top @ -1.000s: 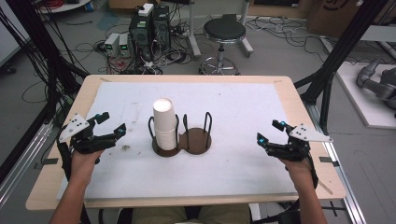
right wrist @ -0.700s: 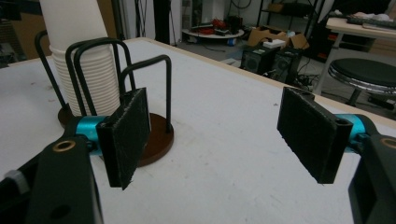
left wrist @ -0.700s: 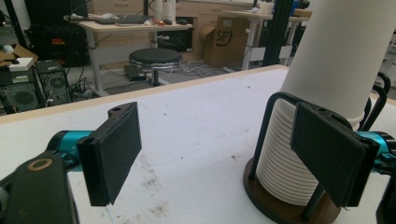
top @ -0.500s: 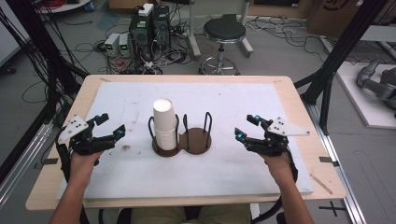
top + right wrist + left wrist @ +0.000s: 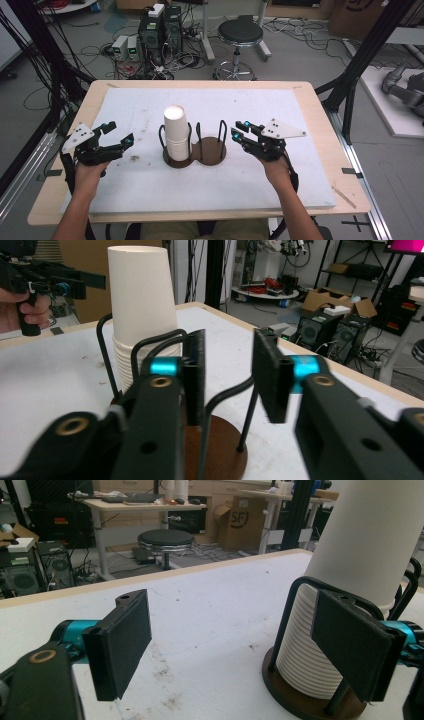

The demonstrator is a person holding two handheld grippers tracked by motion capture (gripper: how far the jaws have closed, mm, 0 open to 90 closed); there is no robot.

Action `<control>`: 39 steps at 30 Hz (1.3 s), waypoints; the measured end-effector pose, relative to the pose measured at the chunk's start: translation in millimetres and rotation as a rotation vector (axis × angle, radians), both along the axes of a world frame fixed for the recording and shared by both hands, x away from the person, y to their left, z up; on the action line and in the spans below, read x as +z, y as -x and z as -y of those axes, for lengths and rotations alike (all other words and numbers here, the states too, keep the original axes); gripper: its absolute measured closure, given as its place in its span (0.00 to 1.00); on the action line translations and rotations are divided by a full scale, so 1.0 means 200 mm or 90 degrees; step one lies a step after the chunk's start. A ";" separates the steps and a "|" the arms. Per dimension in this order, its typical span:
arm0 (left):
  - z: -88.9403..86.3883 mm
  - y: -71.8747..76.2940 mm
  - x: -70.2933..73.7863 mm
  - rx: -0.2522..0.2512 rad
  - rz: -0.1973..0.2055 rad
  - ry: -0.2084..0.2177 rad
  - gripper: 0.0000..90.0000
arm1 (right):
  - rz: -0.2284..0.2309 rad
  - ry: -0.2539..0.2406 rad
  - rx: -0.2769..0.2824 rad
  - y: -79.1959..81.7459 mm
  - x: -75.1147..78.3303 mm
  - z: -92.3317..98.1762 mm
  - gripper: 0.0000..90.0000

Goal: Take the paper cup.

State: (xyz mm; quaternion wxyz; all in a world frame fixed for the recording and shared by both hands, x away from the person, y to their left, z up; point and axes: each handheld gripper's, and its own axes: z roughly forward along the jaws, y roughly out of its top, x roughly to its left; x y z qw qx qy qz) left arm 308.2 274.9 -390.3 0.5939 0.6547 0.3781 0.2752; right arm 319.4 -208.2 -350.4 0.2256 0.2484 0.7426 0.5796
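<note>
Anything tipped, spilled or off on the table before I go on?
Nothing stands out. The stack of paper cups stands upright in the left ring of the holder; the right ring is empty. The white mat has some dark smudges, no spill.

Stack of white paper cups (image 5: 176, 134), nested upside down, standing upright in the left ring of a dark two-ring wire holder (image 5: 196, 150) near the frame's centre. The right ring, apparently brown-based, is vacant; its wire loops rise upright.
</note>
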 end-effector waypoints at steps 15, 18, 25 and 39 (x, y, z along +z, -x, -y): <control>0.01 0.00 0.00 -0.004 -0.003 -0.002 0.18 | 0.006 0.032 0.070 0.01 -0.02 -0.27 1.00; 0.01 0.00 0.00 -0.003 -0.004 -0.002 0.18 | 0.011 0.018 0.071 0.02 -0.02 -0.31 1.00; 0.00 0.00 0.00 -0.004 -0.007 -0.001 0.18 | 0.009 0.012 0.092 0.02 -0.04 -0.39 1.00; 0.04 0.00 0.03 -0.025 0.001 0.009 0.19 | -0.045 0.024 0.111 0.03 -0.19 -0.57 1.00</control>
